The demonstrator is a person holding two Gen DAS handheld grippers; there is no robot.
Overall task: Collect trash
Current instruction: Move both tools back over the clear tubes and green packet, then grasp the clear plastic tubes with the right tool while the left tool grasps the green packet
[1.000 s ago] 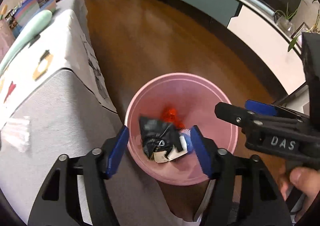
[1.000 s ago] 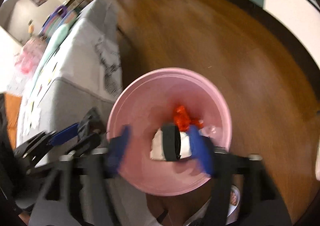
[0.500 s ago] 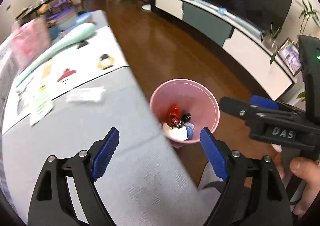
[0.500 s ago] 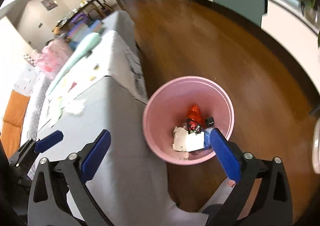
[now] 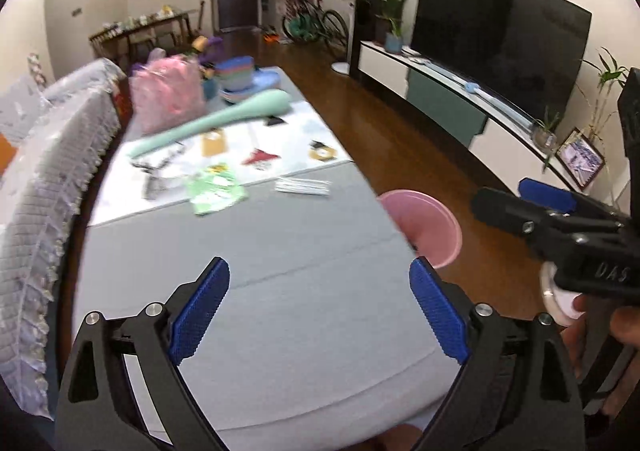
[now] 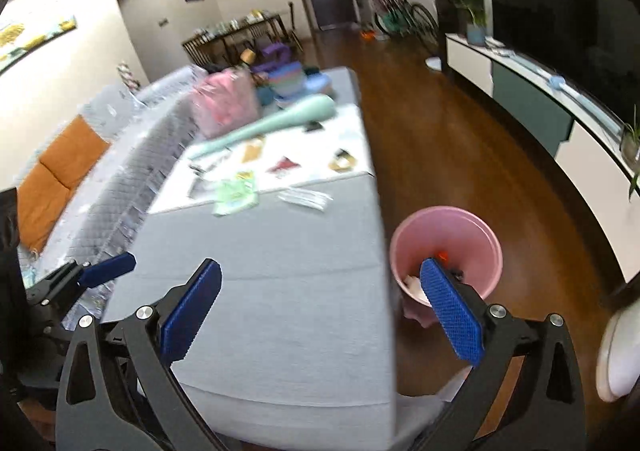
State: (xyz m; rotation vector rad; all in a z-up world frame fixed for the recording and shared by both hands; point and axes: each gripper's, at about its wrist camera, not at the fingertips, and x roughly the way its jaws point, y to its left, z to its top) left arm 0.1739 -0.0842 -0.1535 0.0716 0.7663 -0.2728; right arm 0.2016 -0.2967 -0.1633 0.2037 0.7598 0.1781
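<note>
A pink trash bin point(image 6: 448, 239) stands on the wood floor at the right edge of the grey table point(image 6: 280, 291); it holds white, red and dark scraps. It also shows in the left wrist view point(image 5: 424, 223). On the table lie a green wrapper point(image 5: 216, 193) point(image 6: 236, 193) and a white wrapper point(image 5: 304, 185) point(image 6: 306, 197). My left gripper point(image 5: 320, 307) is open and empty above the table's near part. My right gripper point(image 6: 320, 307) is open and empty, between table edge and bin; it also shows in the left wrist view point(image 5: 536, 203).
Farther along the table are a white mat with printed shapes point(image 5: 256, 155), a long mint-green object point(image 5: 216, 119), a pink bag point(image 5: 168, 95) and stacked bowls point(image 5: 240, 75). A sofa back point(image 5: 40, 187) runs along the left. A TV cabinet point(image 5: 460, 107) lines the right wall.
Both grippers have pulled up and back from over the bin, and both views have swung toward the table. The trash dropped a second ago lies in the bin.
</note>
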